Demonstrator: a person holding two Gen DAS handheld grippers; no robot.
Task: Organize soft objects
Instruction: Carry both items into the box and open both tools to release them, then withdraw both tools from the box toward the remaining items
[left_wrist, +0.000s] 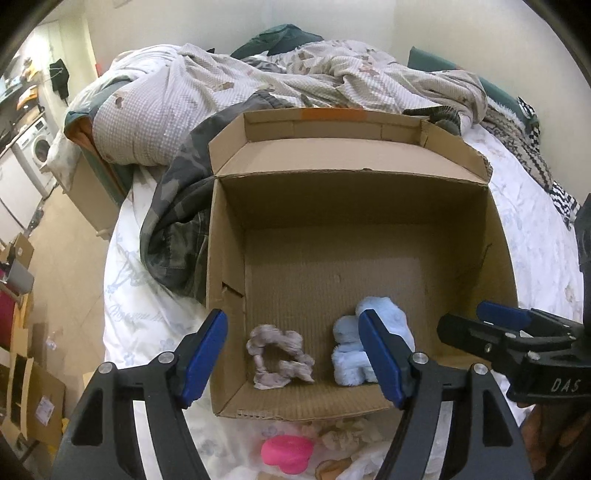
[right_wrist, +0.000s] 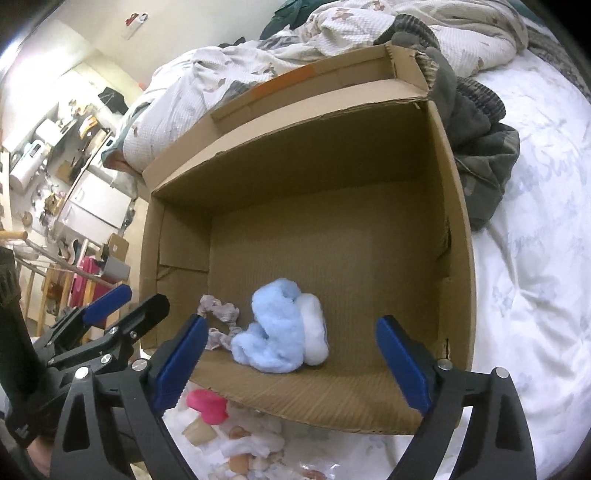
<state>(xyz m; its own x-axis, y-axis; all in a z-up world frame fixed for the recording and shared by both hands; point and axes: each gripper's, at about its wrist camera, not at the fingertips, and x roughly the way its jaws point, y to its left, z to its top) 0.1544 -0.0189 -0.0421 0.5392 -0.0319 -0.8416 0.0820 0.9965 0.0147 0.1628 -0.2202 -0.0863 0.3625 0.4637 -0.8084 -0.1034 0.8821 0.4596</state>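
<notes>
Two soft items (right_wrist: 284, 328) in box (right_wrist: 454, 229)

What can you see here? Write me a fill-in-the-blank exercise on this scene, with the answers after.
1. The grey scrunchie lies inside the cardboard ____.
2. The fluffy toy beside the scrunchie is light ____.
3. Both the left claw and the right claw stand ____, holding nothing.
4. The pink toy lies ____ the box, on the bed sheet.

Answers: box; blue; open; outside
</notes>
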